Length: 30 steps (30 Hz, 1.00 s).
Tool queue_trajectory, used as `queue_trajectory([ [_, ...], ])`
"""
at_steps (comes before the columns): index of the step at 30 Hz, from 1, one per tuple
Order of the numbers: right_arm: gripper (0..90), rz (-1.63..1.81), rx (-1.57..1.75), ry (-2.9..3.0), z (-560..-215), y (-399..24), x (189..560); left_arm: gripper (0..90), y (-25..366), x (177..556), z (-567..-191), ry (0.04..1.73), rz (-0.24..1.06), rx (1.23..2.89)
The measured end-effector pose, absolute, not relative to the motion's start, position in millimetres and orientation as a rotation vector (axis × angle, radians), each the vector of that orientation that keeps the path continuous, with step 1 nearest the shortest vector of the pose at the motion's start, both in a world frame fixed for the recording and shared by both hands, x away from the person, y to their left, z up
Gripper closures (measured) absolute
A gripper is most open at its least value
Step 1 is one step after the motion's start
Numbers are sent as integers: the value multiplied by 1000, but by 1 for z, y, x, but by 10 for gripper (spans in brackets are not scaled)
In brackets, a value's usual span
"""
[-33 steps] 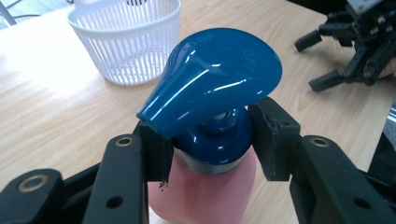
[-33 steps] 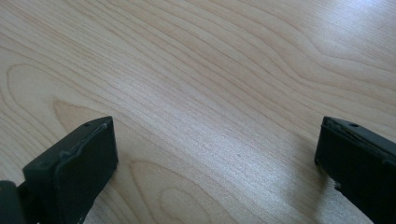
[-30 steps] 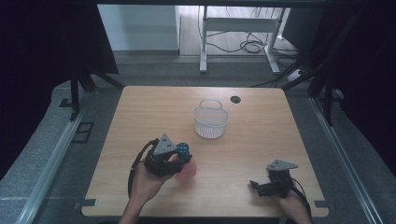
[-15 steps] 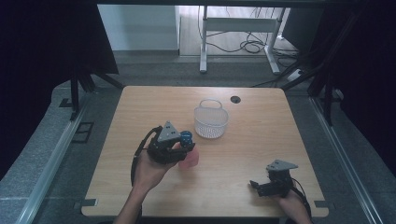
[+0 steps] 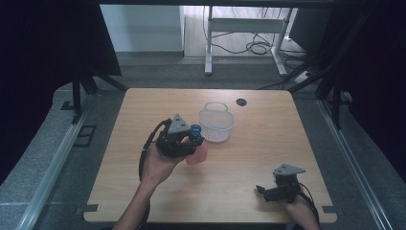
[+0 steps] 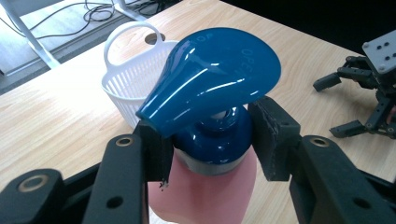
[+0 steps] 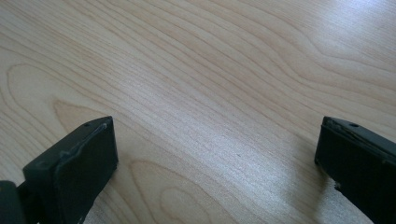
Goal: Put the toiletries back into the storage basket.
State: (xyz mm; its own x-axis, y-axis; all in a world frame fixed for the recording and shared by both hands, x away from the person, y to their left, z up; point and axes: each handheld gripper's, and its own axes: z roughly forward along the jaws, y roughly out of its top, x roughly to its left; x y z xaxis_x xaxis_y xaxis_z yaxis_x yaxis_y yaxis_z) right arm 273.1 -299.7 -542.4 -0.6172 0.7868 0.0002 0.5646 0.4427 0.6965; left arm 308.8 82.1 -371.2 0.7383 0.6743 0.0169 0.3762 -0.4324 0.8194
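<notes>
A pink bottle point(image 5: 197, 155) with a blue pump head point(image 5: 195, 130) hangs a little above the table, just left of the white basket point(image 5: 216, 123). My left gripper point(image 5: 191, 140) is shut on it. In the left gripper view the two pads clamp the blue collar point(image 6: 210, 144) under the pump head point(image 6: 210, 79), and the pink body point(image 6: 210, 198) hangs below the jaws. My right gripper point(image 5: 262, 190) rests near the table's front right corner. Its jaws stand wide apart over bare wood point(image 7: 215, 154), with nothing between them.
The white mesh basket point(image 6: 126, 81) with a loop handle stands mid-table, close behind the bottle. A round cable hole point(image 5: 241, 101) sits near the far edge. My right gripper point(image 6: 332, 106) lies off to the right in the left gripper view.
My left hand has lifted the pink bottle and carried it up the picture and to the right, closer to the basket. The right gripper has stayed where it was.
</notes>
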Motion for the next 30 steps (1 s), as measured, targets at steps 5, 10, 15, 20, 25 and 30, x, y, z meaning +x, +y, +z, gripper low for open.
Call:
queue_trajectory([
  [5,0,964,1155,2375,-542,-300,273,531,76,318,-365,787,445,2071],
  [10,0,963,1155,2375,-542,-300,273,531,71,326,-360,788,447,2064],
  [15,0,963,1156,2375,-542,-300,273,531,65,335,-355,789,457,2069],
  [20,0,964,1156,2375,-542,-300,273,531,60,342,-352,791,453,2064],
  [25,0,966,1157,2372,-543,-300,273,531,53,351,-348,797,455,2056],
  [30,0,967,1155,2372,-543,-300,273,531,49,358,-346,801,460,2051],
])
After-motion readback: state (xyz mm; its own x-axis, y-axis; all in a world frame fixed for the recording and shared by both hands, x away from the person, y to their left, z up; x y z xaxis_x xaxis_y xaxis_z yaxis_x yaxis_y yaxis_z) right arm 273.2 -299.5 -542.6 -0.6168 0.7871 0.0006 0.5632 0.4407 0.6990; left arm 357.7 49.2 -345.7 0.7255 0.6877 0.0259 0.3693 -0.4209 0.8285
